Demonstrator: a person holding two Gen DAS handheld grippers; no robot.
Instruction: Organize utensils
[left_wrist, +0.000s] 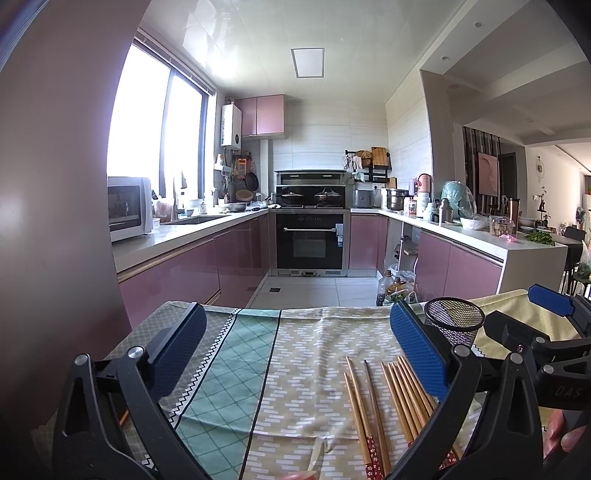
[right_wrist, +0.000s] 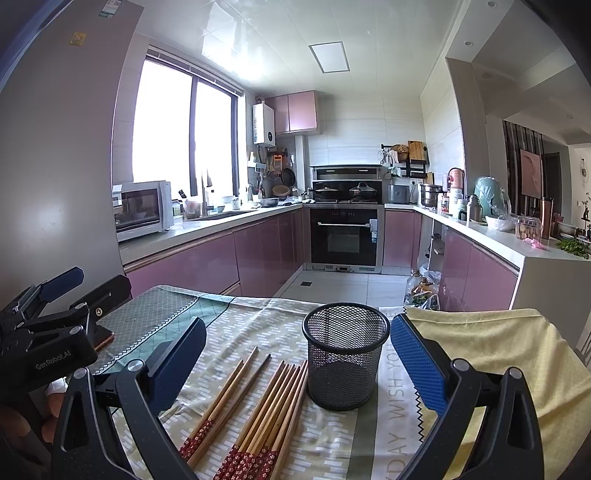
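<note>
Lying beside mesh cup: chopsticks on tablecloth

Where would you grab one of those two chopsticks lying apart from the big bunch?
Probably from above, at the bare wooden middle of the separate pair. They lie flat on the cloth with a clear gap beside the bunch, so the open right hand-held gripper could straddle one across its width. The mesh cup stands clear of them.

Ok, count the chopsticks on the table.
About 10. Three loose chopsticks lie to the left, and roughly seven sit in a tight bundle right beside the mesh cup. The bundle overlaps itself, so some may be hidden.
</note>
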